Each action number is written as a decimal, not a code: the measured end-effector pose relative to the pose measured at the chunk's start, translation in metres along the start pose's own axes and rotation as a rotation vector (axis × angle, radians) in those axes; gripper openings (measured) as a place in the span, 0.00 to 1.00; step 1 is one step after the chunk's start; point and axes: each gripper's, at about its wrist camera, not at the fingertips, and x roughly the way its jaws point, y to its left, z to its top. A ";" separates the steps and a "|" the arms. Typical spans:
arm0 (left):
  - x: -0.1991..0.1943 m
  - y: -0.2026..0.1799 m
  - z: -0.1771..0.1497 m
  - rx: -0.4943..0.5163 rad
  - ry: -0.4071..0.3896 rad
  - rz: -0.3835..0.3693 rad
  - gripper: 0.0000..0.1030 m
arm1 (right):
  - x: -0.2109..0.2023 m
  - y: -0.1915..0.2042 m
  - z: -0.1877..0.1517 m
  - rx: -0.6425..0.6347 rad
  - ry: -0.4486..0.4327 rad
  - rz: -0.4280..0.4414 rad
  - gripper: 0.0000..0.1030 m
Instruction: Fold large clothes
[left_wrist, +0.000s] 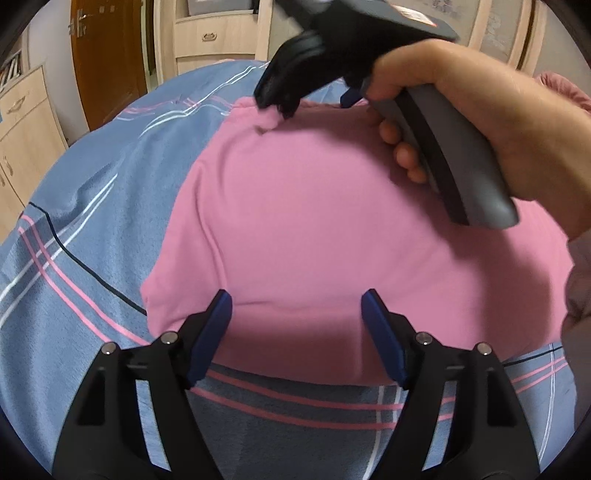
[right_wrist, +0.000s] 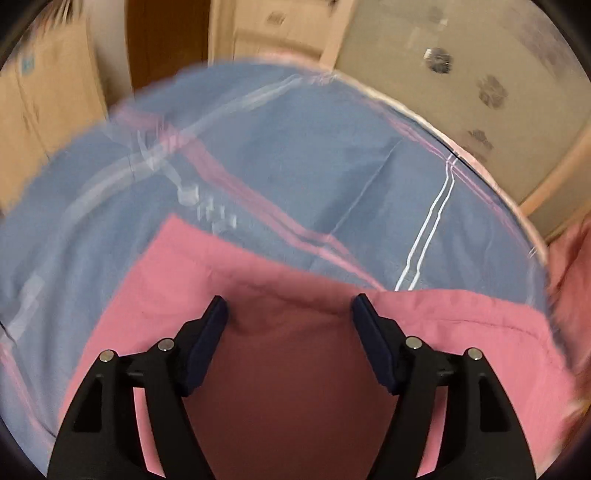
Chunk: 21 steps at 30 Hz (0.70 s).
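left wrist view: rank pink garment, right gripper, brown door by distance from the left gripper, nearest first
1. pink garment: lies just beyond the open left gripper, on the blue plaid bedspread.
2. right gripper: at the garment's far edge, upper middle.
3. brown door: past the bed, upper left.

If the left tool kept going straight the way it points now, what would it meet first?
Most likely the pink garment: the open left tool points right at its near part, which lies on the blue bedspread. How far off it is remains unclear.

Both wrist views close above garment (left_wrist: 314, 221)
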 end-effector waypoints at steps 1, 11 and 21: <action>-0.005 -0.002 -0.001 0.009 -0.012 0.006 0.72 | -0.012 -0.007 -0.001 0.010 -0.039 0.020 0.67; -0.046 -0.054 0.019 0.064 -0.114 -0.048 0.72 | -0.122 -0.134 -0.091 0.141 -0.169 0.090 0.69; -0.009 -0.119 0.020 0.151 -0.075 0.015 0.73 | -0.077 -0.176 -0.134 0.208 -0.074 0.008 0.73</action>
